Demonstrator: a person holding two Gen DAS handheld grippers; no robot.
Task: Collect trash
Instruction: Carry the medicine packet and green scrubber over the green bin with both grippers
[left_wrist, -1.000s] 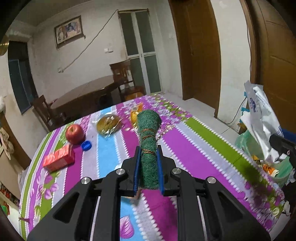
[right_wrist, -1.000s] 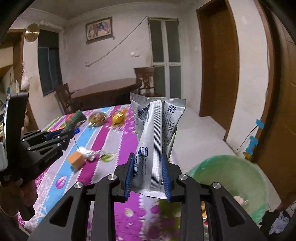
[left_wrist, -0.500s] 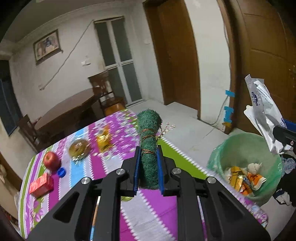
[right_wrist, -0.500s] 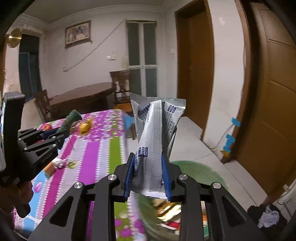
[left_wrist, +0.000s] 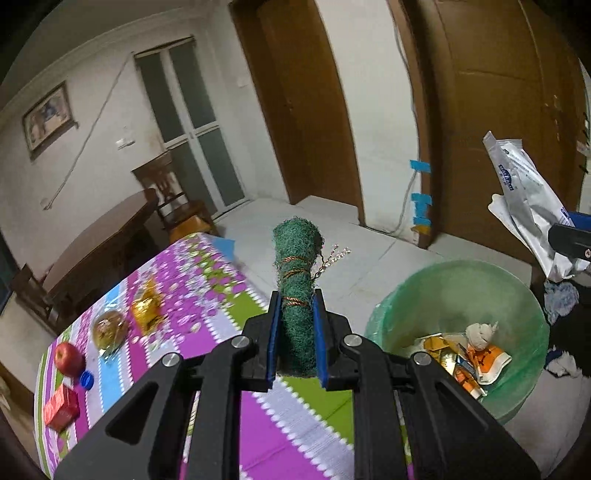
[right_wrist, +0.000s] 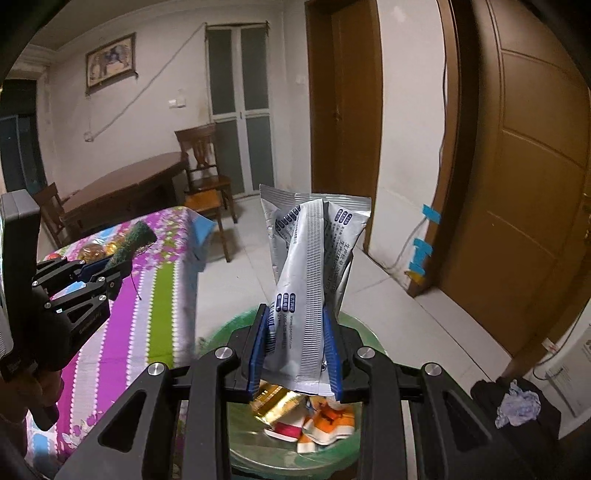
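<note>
My left gripper is shut on a rolled green scouring pad tied with copper wire, held above the table's right edge, left of the green-lined trash bin. My right gripper is shut on a silver foil wrapper and holds it upright directly over the bin, which holds several orange and gold wrappers. The wrapper also shows at the right of the left wrist view. The left gripper shows at the left of the right wrist view.
The striped pink tablecloth carries an apple, a blue bottle cap, a red carton, a bagged pastry and a gold wrapper. Crumpled cloth lies on the floor by the brown doors.
Both grippers have swung right, away from the table and toward the bin. The right gripper with the wrapper now hangs over the bin. Both grips are unchanged.
</note>
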